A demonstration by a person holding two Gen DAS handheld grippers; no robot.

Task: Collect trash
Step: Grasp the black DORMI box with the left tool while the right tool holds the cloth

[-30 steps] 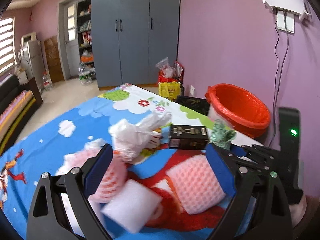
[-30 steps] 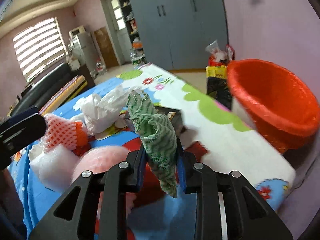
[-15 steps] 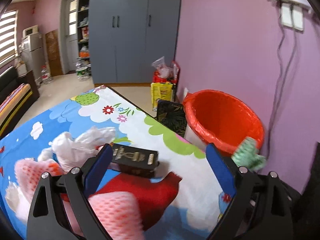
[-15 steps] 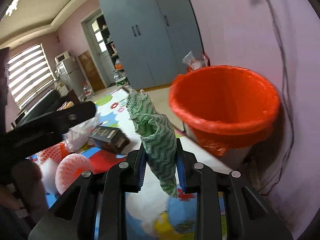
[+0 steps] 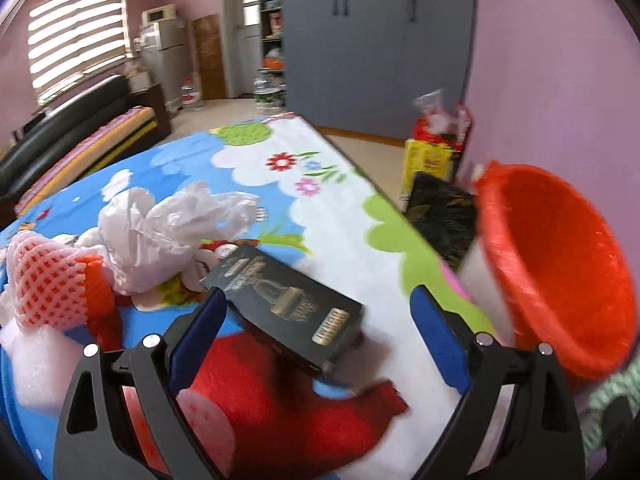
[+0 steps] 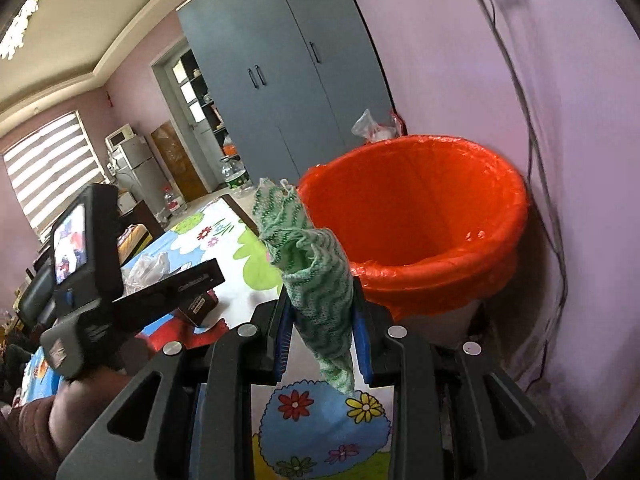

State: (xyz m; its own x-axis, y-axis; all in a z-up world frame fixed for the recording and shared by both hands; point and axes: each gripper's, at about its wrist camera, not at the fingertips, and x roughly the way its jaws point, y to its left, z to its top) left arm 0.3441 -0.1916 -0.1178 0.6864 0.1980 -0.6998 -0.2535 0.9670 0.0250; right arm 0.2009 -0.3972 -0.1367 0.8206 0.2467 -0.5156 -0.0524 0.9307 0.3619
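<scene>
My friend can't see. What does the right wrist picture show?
The right gripper pinches a green cloth just in front of a bin lined with an orange bag. On the left, the left gripper reaches over a colourful tablecloth.

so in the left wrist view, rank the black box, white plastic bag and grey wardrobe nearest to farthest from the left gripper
1. black box, lying between the open fingers of the left gripper
2. white plastic bag, crumpled, farther up the table on the left
3. grey wardrobe, against the far wall

Right gripper [image 6: 322, 320] carried green cloth [image 6: 316, 276] from table to red bin [image 6: 420, 220].
</scene>
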